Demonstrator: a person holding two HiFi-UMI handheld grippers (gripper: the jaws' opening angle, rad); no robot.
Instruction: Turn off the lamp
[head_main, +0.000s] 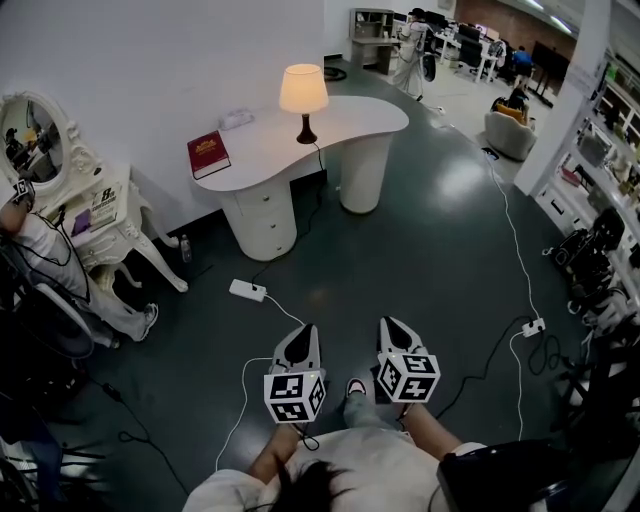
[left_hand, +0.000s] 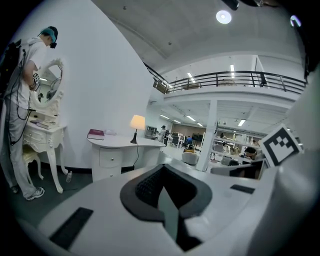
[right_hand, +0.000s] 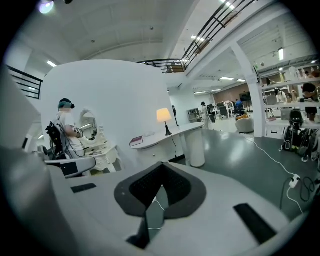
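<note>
- The small table lamp with a cream shade and a dark stem (head_main: 303, 100) stands upright on the curved white counter (head_main: 355, 118), about midway along it and close to the wall.
- Its shade glows, so the lamp is lit.
- A dark cord (head_main: 318, 170) runs from the lamp's base over the counter's front edge and down towards the floor.
- A dark red hardback book (head_main: 208, 154) lies flat on the counter's left end, well apart from the lamp.
- The left tongs (head_main: 302, 332) are held low over the dark green floor (head_main: 430, 240), pointing towards the counter. Their jaws are together with nothing between them.
- The right tongs (head_main: 391, 326) are held just beside the left ones at much the same height. Their jaws too are closed on nothing.
- Both tongs are well apart from the lamp and the counter, with open floor between.
- A white power strip (head_main: 247, 290) lies on the floor between the tongs and the counter, with a white cable trailing from it.
- To the left, a person in light clothes (left_hand: 25, 95) stands at an ornate white dressing table with an oval mirror (head_main: 35, 140).
- A small bottle (head_main: 185, 248) stands on the floor between that table and the counter.
</note>
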